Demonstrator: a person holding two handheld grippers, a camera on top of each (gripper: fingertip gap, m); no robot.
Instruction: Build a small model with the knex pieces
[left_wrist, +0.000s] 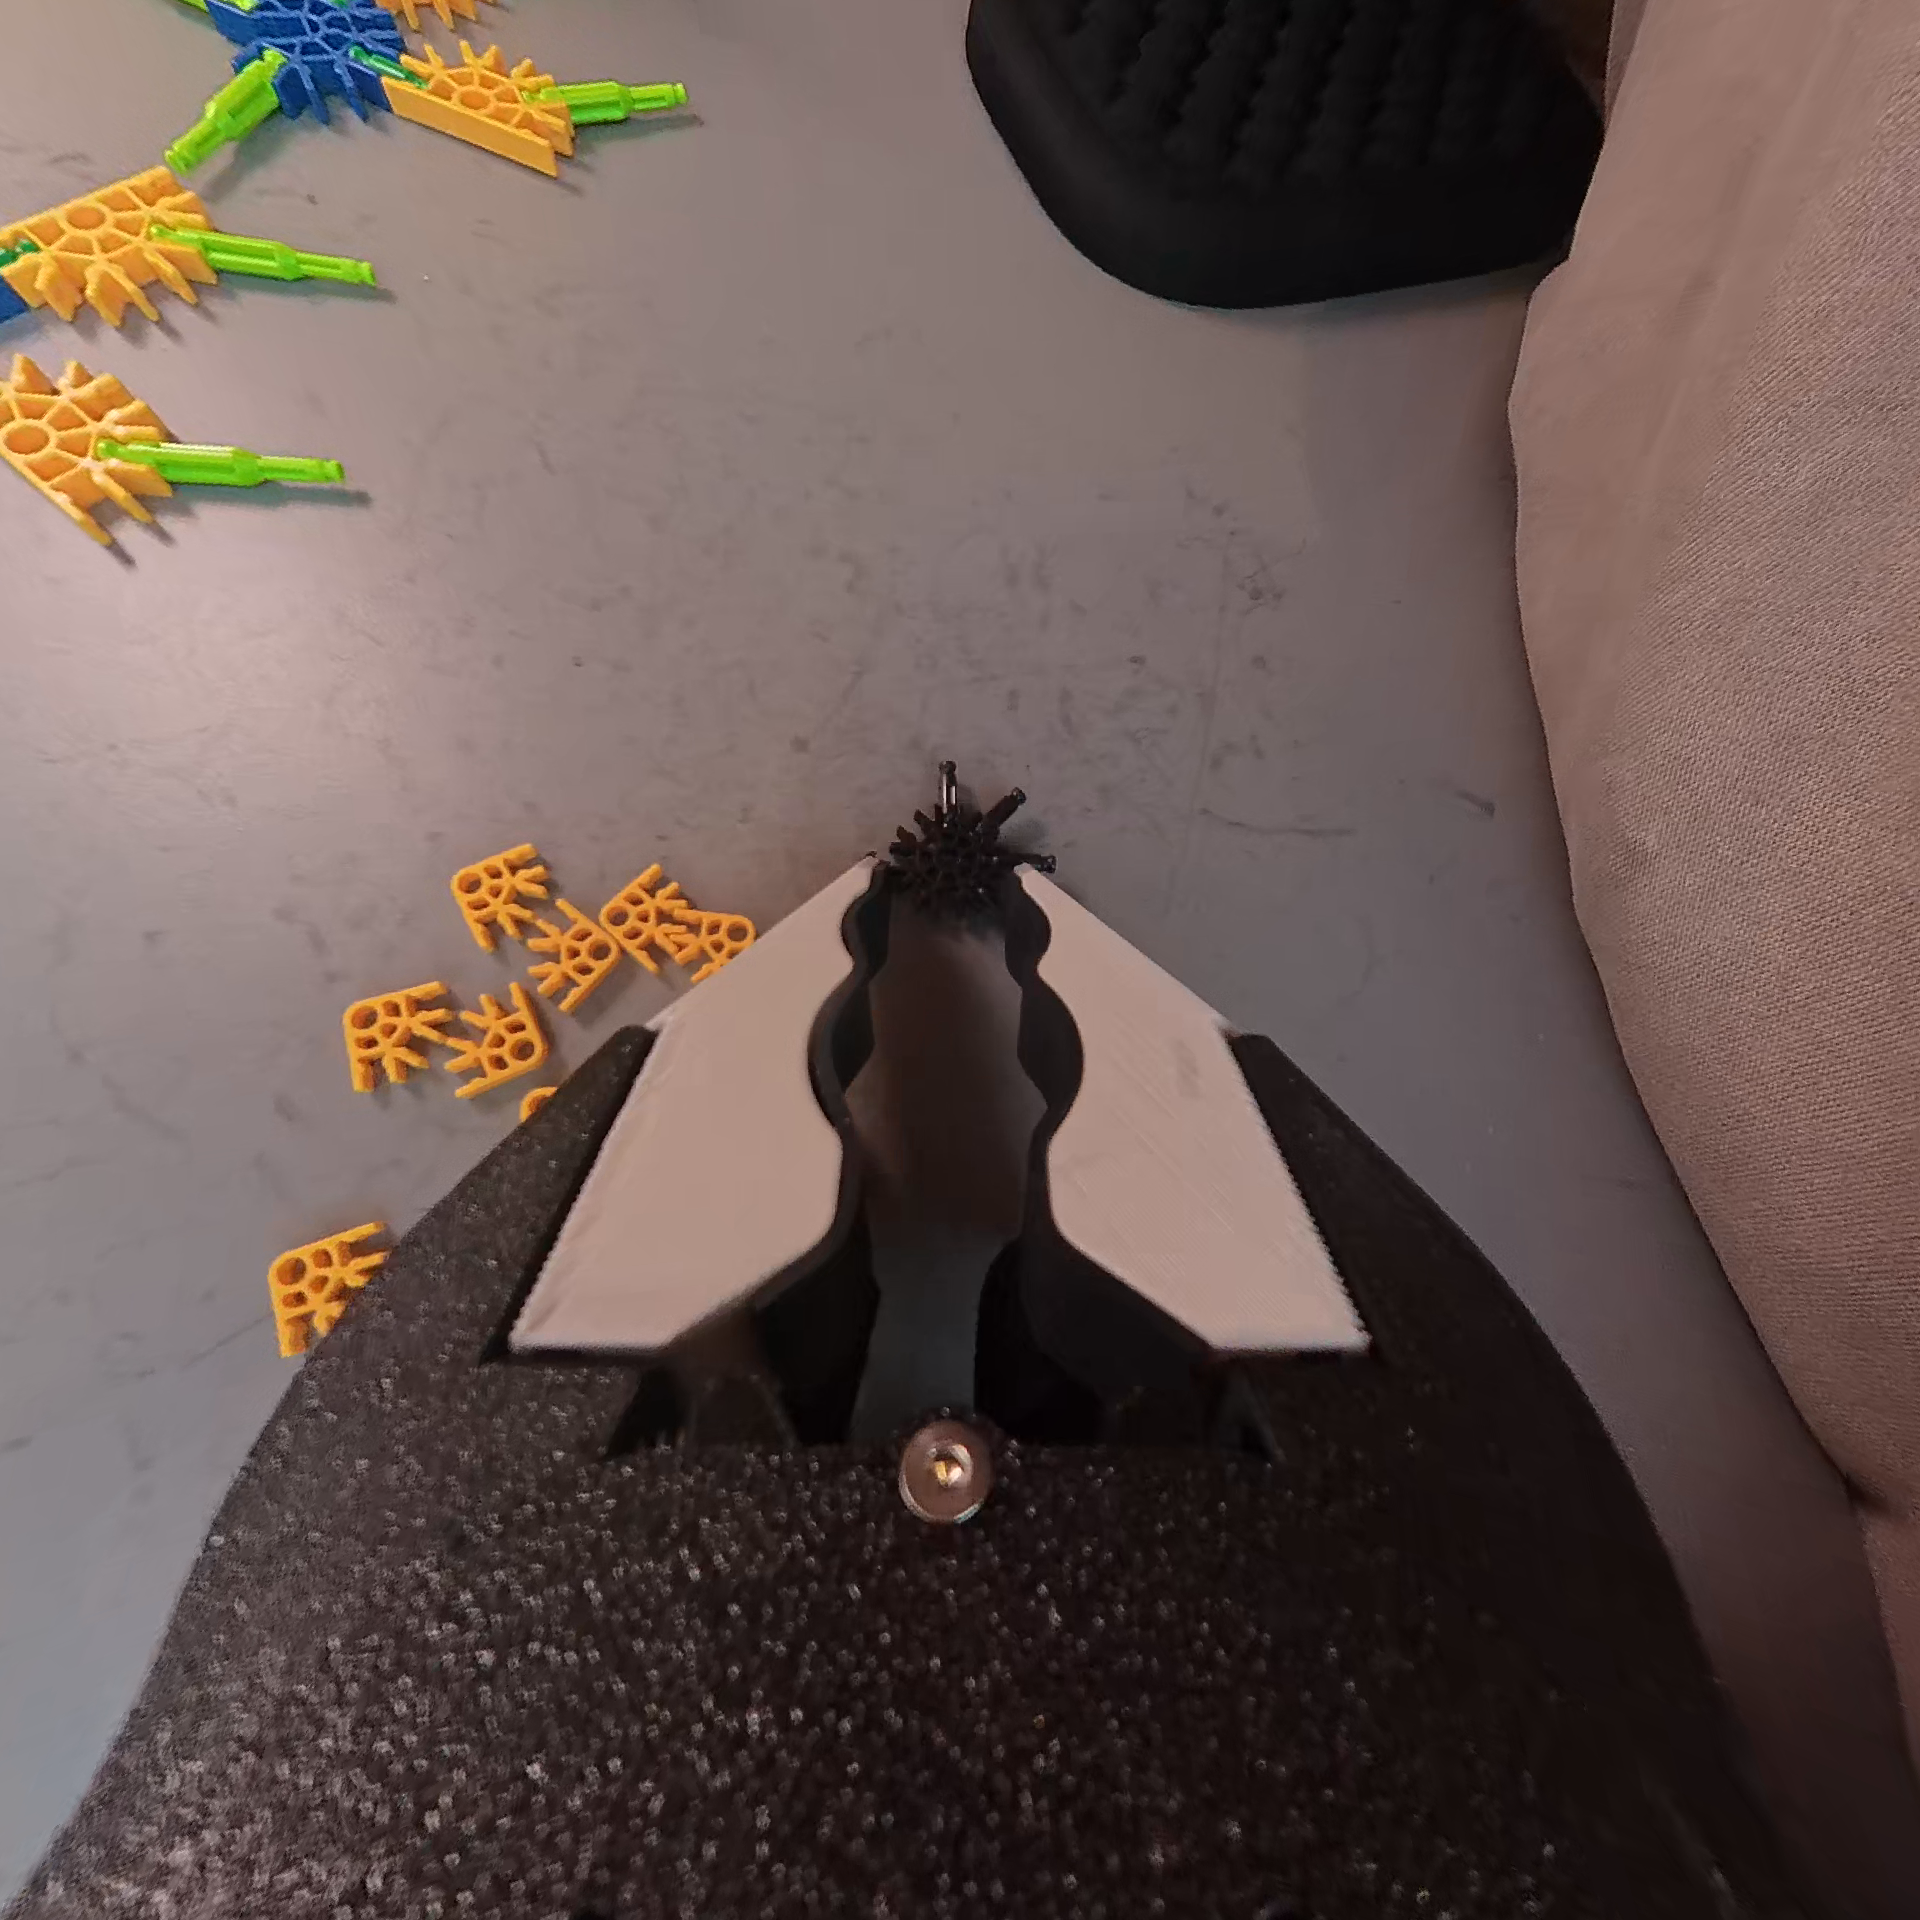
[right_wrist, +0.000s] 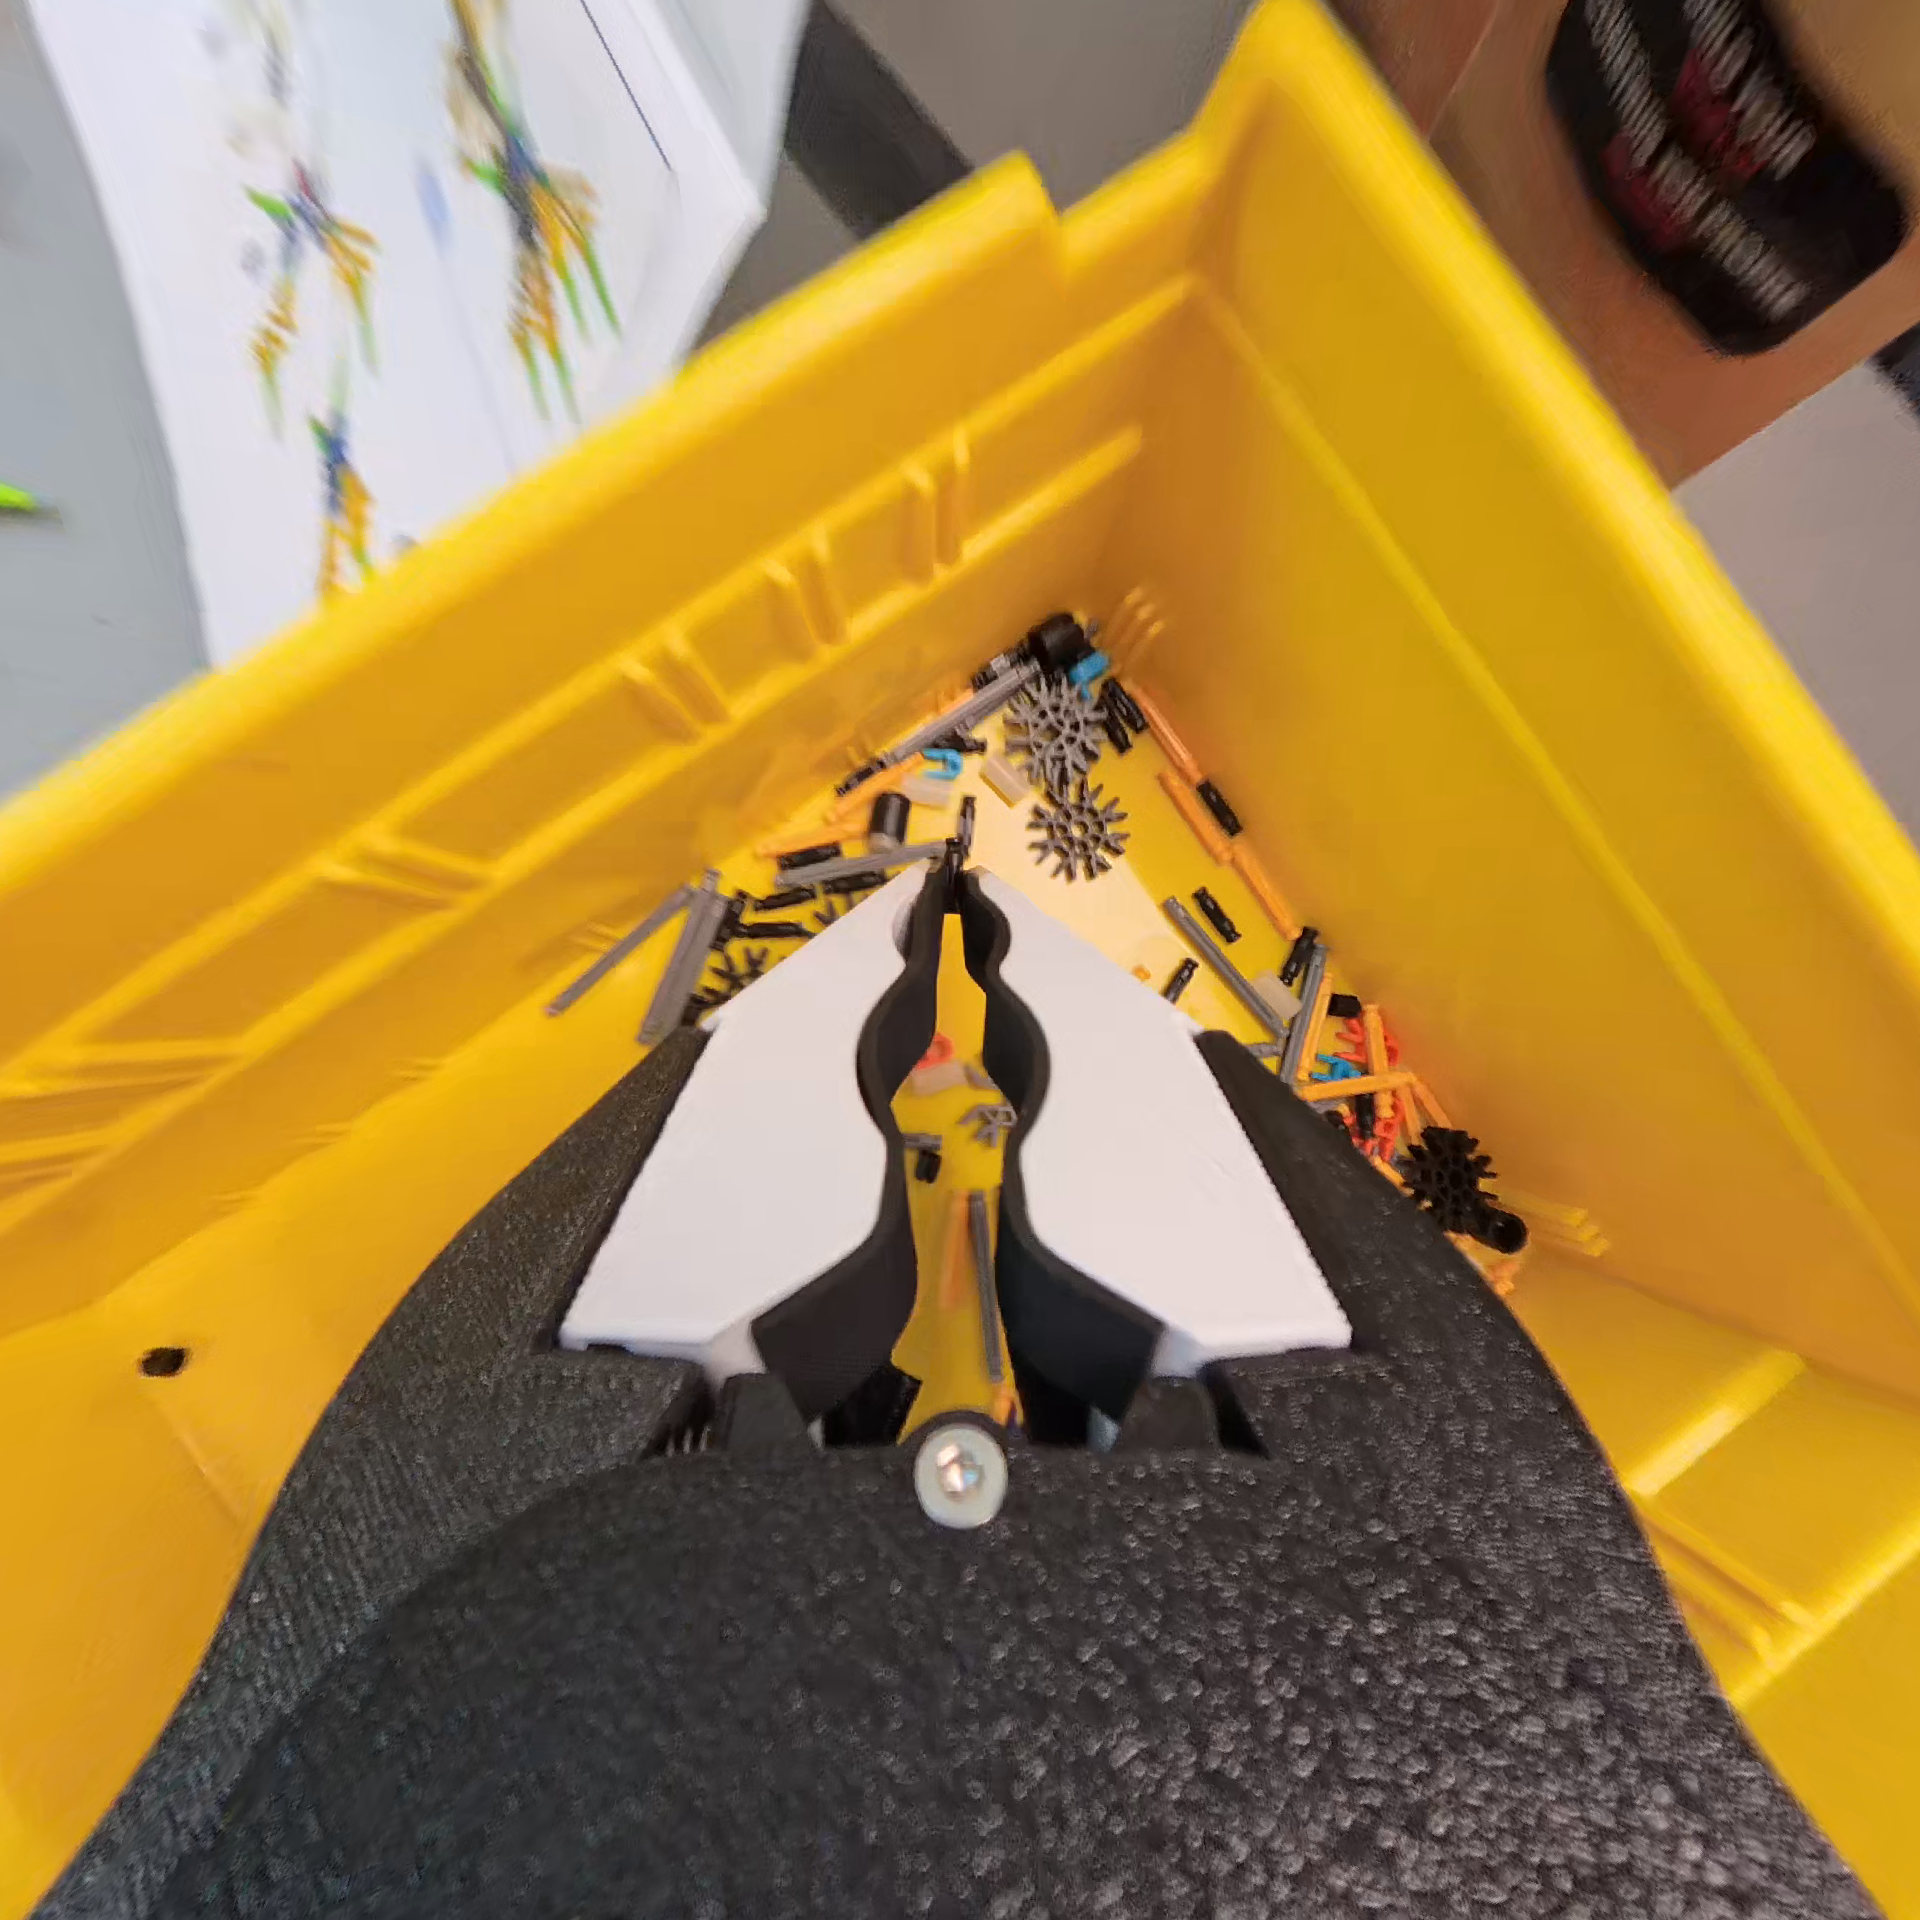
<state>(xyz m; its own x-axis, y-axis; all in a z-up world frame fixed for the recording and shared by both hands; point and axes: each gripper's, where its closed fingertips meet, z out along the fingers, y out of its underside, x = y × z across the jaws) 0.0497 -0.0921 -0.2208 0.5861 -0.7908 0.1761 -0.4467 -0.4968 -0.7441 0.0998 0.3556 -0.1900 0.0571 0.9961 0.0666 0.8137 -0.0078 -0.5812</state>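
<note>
Black, spiky and small, a round plastic connector (left_wrist: 961, 868) with short rods plugged into it is pinched at the very tips of the left gripper (left_wrist: 951, 883), held just above the grey tabletop (left_wrist: 831, 520), apparently so that its open slots face outward. Beside it on the left, six loose yellow-orange flat connector pieces (left_wrist: 582, 971) can be counted (a seventh may be half hidden by the gripper body). Farther off, an assembly of yellow connectors and a blue hub with bright green rods (left_wrist: 260, 260) lies flat; five green rods are seen. A black textured pad (left_wrist: 1278, 145) sits near the tan cushion (left_wrist: 1714, 727).

Inside the yellow plastic bin (right_wrist: 1455, 727), the right gripper (right_wrist: 953, 868) is closed on a thin black rod (right_wrist: 961, 831), gripped near one end so it stands clear of the loose parts on the bin floor. Two grey snowflake-shaped connectors (right_wrist: 1065, 790) lie beyond it, and one black snowflake connector (right_wrist: 1449, 1179) rests at the right. A blurred white instruction sheet (right_wrist: 395, 260) lies outside the bin.
</note>
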